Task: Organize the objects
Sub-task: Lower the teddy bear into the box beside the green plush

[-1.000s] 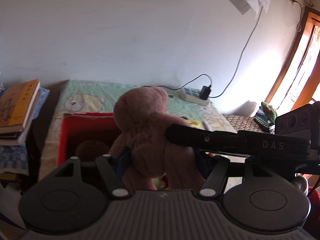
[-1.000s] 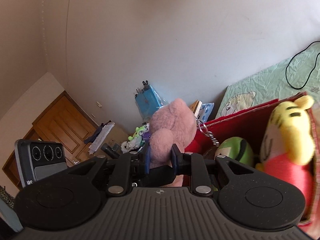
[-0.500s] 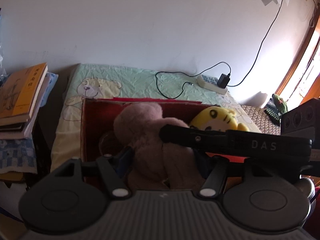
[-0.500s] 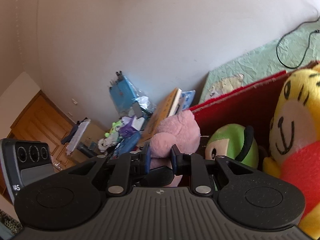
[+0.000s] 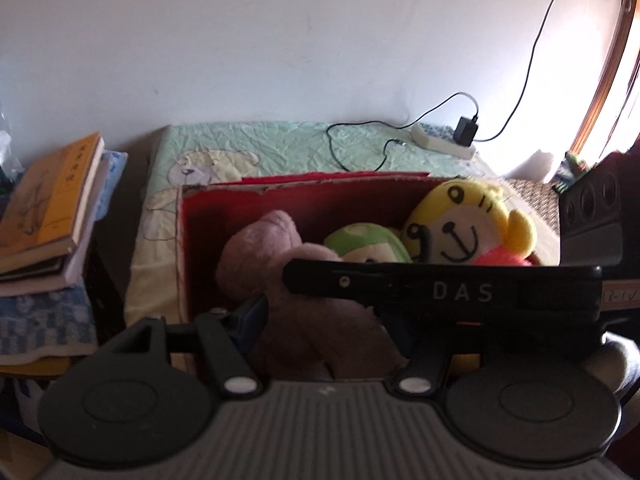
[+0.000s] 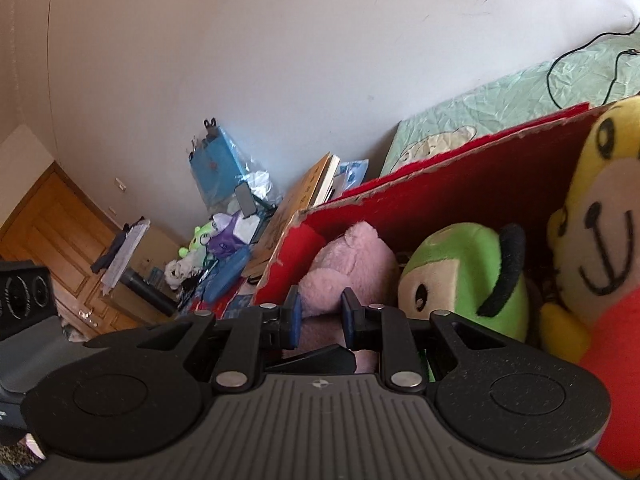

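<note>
Right wrist view, red box (image 6: 460, 196) holding green plush (image 6: 468, 276), yellow plush (image 6: 600, 216), pink plush (image 6: 352, 264) clamped by both hand-held grippers

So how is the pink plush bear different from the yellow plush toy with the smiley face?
The pink plush bear is plain dusty pink; the yellow plush toy has black stitched features and a red body. The bear is pinched by both the left gripper and the right gripper; the yellow toy is touched by neither. The bear is at the red cardboard box's left end, the yellow toy at its right. Both are soft toys in that box.
</note>
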A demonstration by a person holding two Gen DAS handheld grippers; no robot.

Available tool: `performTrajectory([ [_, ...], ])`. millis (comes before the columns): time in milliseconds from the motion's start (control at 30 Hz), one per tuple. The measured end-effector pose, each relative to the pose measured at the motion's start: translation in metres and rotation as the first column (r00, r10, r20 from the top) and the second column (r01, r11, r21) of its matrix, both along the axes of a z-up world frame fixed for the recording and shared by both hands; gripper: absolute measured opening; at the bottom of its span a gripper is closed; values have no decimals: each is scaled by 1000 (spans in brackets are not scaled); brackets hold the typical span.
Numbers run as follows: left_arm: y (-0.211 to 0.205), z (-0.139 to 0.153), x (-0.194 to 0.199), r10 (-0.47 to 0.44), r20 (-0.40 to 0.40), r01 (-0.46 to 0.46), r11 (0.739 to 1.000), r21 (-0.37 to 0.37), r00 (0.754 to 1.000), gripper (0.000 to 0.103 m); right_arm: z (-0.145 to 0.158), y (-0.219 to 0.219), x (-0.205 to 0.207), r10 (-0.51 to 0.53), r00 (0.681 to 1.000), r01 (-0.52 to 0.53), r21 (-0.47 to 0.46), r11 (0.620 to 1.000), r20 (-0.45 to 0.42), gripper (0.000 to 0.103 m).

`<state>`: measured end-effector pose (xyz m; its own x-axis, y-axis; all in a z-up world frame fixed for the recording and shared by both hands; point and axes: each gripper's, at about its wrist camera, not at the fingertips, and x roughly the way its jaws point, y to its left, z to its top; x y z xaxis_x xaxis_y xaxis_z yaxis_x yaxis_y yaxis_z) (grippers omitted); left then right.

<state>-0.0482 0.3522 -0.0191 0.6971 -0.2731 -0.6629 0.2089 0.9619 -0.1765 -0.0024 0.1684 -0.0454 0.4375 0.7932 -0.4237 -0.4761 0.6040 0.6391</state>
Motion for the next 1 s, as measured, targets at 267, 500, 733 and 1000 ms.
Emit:
performTrajectory([
  [267,-1,-7,0,33,-38,-31,999,40,999,64,0,2,-1,52,999,-52,-9,999,-16,28],
  [500,-1,-5,-3,58,-40,-56,997,56,997,65,5,-14,-7,57,998,-55,29,998,-39,28],
  [733,-7,1,-12,36,-28,-35,999,41,999,67,5,-36,-14,-3,999,5,34,999,-53,27],
  [1000,-17,-3,-9,26,-54,-23,998,59,998,70,7,-39,-20,-18,999,18,16,1000,-36,27],
])
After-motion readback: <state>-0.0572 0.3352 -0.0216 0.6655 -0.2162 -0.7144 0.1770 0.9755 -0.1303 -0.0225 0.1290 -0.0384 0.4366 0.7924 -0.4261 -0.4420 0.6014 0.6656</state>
